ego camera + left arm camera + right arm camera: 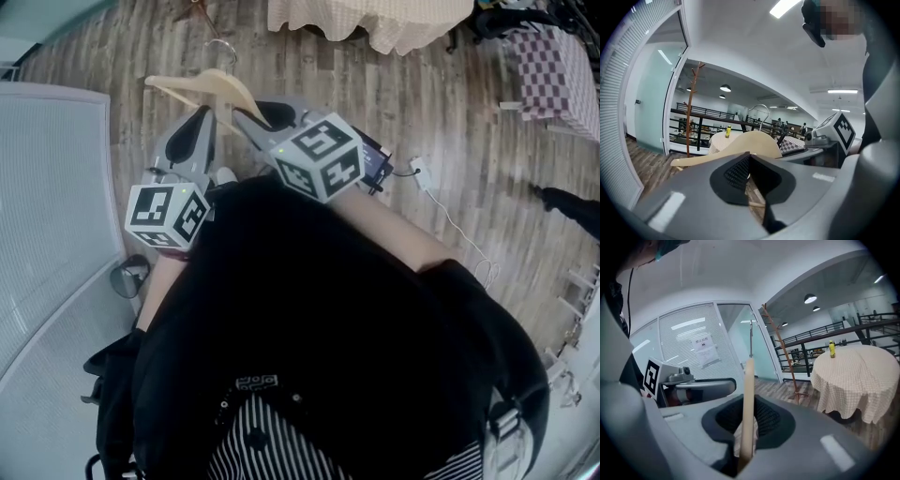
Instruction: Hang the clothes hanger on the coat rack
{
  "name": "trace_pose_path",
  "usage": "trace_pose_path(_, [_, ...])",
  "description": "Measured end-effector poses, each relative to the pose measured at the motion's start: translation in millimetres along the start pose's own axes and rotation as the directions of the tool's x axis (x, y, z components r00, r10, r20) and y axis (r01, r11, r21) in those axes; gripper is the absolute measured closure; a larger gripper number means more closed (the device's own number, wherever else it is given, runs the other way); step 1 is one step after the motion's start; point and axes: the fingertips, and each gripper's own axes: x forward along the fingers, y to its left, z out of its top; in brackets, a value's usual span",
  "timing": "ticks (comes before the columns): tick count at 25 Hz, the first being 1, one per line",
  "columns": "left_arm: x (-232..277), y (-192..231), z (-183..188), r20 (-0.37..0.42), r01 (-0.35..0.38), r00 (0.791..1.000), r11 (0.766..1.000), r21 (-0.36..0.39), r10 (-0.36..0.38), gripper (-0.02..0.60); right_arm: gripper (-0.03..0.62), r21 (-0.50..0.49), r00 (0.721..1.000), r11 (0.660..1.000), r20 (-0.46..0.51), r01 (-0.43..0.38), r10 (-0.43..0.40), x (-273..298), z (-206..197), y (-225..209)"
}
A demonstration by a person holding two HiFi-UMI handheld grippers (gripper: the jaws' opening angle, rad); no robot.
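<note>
The wooden clothes hanger [214, 87] with a metal hook [222, 49] is held out in front of me over the wood floor. My right gripper [248, 112] is shut on it; in the right gripper view the wood [749, 376] stands edge-on between the pads of that gripper [749, 401]. My left gripper [206, 112] grips the hanger's other side, its jaws [750, 154] closed up against the pale wood [750, 143]. The brown coat rack [690, 108] stands ahead by the glass wall and leans across the right gripper view [780, 348]; the hanger is well short of it.
A round table with a checked cloth [855, 376] and a yellow bottle [831, 348] stands right of the rack. A blinds-covered glass partition [47, 216] runs along my left. A white charger and cable [422, 173] lie on the floor. Another checked table [553, 66] is at far right.
</note>
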Motion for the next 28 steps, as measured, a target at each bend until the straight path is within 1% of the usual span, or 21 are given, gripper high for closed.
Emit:
trace_pose_path(6, [15.2,-29.0,-4.1,-0.027,0.034,0.999,0.999,0.024,-0.034,0.584,0.536,0.028,1.000,0.999,0.011,-0.016,0.016,-16.7,-5.7,-14.7])
trace_pose_path(15, [24.4,-18.7,-6.3,-0.043,0.019,0.999,1.000,-0.017,-0.020,0.583,0.536,0.043,1.000,0.999,0.012,-0.018,0.017,-16.1,-6.2,-25.1])
trace_pose_path(18, [37.9,-19.9,-1.5,-0.041,0.038,0.998,0.999,-0.021,-0.039,0.581,0.536,0.053,1.000,0.999,0.018,0.014,-0.015,-21.2,-1.5,-38.3])
trace_pose_path(21, [55.3,-26.1,4.0,-0.044,0.072,0.996,0.997,-0.007,-0.072,0.583,0.536,0.067,0.997,0.996,0.031,0.062,-0.064,-30.5,3.6,-54.3])
trace_pose_path(24, [69.5,-28.6,4.2,-0.057,0.097,0.994,0.995,0.006,-0.097,0.583,0.536,0.078,0.995,0.993,0.034,0.094,-0.096,-33.8,4.6,-65.6])
trace_pose_path(28, [87.0,-33.8,8.0,-0.045,0.178,0.983,0.984,-0.002,-0.178,0.581,0.536,0.082,0.989,0.987,0.043,0.134,-0.138,-32.9,8.0,-78.8])
